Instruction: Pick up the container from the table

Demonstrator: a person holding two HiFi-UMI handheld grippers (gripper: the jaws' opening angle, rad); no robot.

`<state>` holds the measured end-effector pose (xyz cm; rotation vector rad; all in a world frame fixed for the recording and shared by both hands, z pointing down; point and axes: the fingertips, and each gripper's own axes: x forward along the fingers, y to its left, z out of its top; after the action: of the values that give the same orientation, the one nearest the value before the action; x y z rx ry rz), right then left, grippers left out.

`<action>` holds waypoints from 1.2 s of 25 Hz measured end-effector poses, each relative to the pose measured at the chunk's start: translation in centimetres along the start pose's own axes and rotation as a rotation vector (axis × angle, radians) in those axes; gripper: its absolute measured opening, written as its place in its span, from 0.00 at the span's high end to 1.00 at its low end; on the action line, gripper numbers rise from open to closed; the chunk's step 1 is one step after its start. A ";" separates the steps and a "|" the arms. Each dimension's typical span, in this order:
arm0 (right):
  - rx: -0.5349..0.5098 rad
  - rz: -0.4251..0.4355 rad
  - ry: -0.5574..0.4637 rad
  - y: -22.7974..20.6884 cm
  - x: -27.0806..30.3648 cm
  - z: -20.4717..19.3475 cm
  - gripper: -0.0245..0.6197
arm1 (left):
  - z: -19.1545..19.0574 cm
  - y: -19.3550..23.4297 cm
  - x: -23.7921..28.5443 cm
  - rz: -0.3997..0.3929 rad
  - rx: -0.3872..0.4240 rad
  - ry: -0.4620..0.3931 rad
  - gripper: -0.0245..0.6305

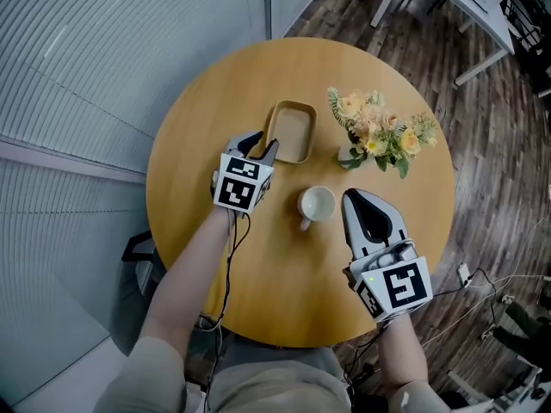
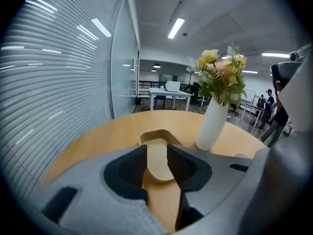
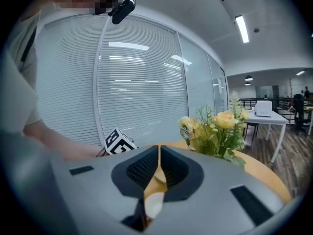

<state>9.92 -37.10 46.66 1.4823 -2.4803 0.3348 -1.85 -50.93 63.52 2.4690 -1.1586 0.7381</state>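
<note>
I find the left gripper [image 1: 263, 149] wide open at the near left end of the container [image 1: 291, 132] on the table [image 1: 258, 282], and the right gripper [image 1: 357, 198] closed, right of the cup [image 1: 317, 204].

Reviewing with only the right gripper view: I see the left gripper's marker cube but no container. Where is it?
Observer: In the head view, the container lies on the table just ahead of the left gripper.
Operator: Gripped yet?
Observer: No. The left gripper view shows the jaws apart, with the container's near end seen through the gap and no pad pressing on it.
Operator: And the white thing below my jaws?
Observer: A mug, upright beside the right gripper.
</note>
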 end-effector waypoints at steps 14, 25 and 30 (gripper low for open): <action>0.080 0.002 0.058 -1.5 2.1 -5.2 0.91 | -6.1 2.1 5.9 0.047 -0.082 0.140 0.76; 0.108 -0.001 0.069 -1.2 1.7 -5.8 0.91 | -6.8 1.5 5.9 0.084 -0.100 0.133 0.89; 0.101 0.008 0.062 -0.8 1.1 -5.1 0.91 | -5.2 0.9 4.0 0.089 -0.133 0.061 0.90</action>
<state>10.57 -36.79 51.88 1.4767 -2.4546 0.5065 -2.00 -51.44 70.11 2.2839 -1.2598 0.7303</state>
